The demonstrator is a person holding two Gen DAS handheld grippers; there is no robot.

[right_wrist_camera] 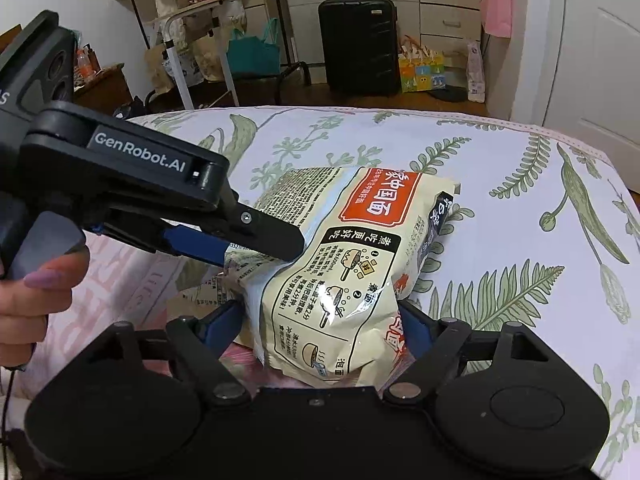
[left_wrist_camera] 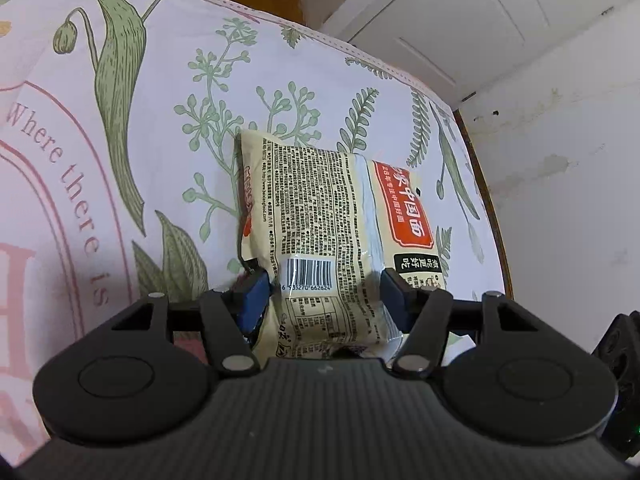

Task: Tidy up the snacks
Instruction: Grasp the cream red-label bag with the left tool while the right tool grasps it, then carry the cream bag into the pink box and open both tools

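On floral bedsheet [left_wrist_camera: 168, 92], noodle packet [left_wrist_camera: 320, 216] between both tongs

The left gripper [left_wrist_camera: 326, 296] is clamping the near end of a cream noodle packet [left_wrist_camera: 320, 216], its blue pads pressing in on both sides right by the barcode. The rest of the packet is lying out ahead of the fingers on a floral bedsheet [left_wrist_camera: 160, 128], red label sitting off to the right.
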